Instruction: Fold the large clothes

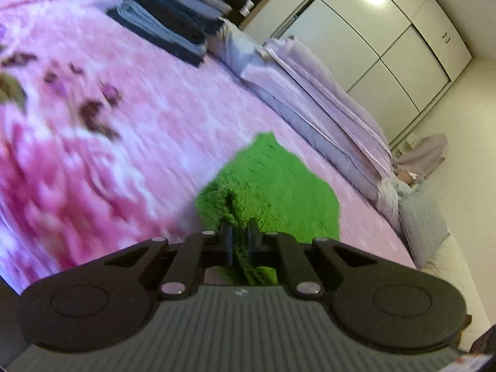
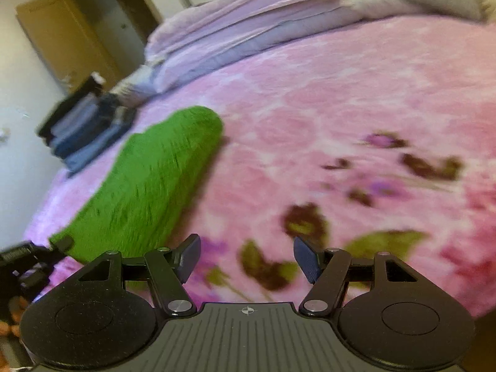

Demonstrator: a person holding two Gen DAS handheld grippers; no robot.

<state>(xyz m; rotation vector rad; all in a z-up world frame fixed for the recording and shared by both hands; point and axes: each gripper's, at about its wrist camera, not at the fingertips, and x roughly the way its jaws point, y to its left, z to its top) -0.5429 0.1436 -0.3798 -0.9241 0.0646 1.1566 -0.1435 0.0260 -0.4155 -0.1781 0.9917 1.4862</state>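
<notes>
Gripping the green knit garment (image 1: 272, 186) at its near edge, the left gripper (image 1: 240, 241) is clamped on bunched fabric; it probably lies folded, blurry, on the pink bedspread (image 2: 341, 99). The right gripper (image 2: 247, 255) hangs wide apart, empty, and should pinch the opposite edge squarely.

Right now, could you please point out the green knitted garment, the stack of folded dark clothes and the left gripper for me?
green knitted garment (image 2: 155, 179): right wrist view, middle of its folded body.
stack of folded dark clothes (image 1: 173, 21): left wrist view, side of the pile.
left gripper (image 1: 240, 241): left wrist view, between its fingertips, clamped on green knit.
</notes>
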